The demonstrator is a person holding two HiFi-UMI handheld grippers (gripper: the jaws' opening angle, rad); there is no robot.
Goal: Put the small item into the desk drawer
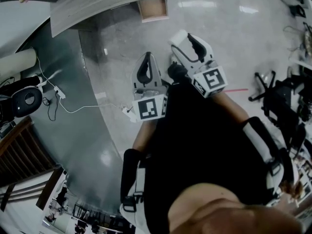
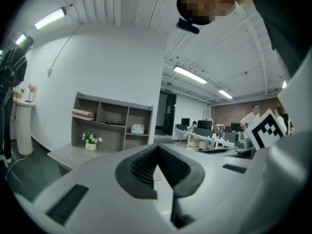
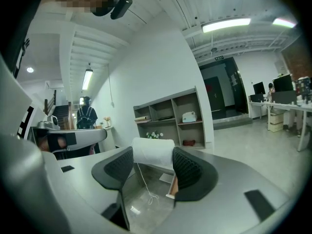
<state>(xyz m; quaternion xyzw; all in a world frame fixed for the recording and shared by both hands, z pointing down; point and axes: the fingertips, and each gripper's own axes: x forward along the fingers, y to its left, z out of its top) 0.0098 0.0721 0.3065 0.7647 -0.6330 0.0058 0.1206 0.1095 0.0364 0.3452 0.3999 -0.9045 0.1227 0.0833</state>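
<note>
In the right gripper view my right gripper [image 3: 152,164] is shut on a small white spool of thread [image 3: 152,152], and a loose strand hangs down from it. In the left gripper view my left gripper [image 2: 157,165] is shut, its pads meeting with nothing between them. The head view shows both held in front of my chest above the floor, left gripper [image 1: 146,73] and right gripper [image 1: 193,47]; the spool is hidden there. An open drawer [image 1: 153,8] with a wooden inside juts from under the grey desk [image 1: 97,4] ahead. Its edge also shows in the right gripper view as the drawer [image 3: 170,186].
A white cable and power strip [image 1: 59,92] lie on the dark curved floor strip at left, beside a black headset [image 1: 27,101]. An office chair base [image 1: 263,84] stands at right. A grey shelf unit [image 3: 170,116] stands by the wall; people are in the background.
</note>
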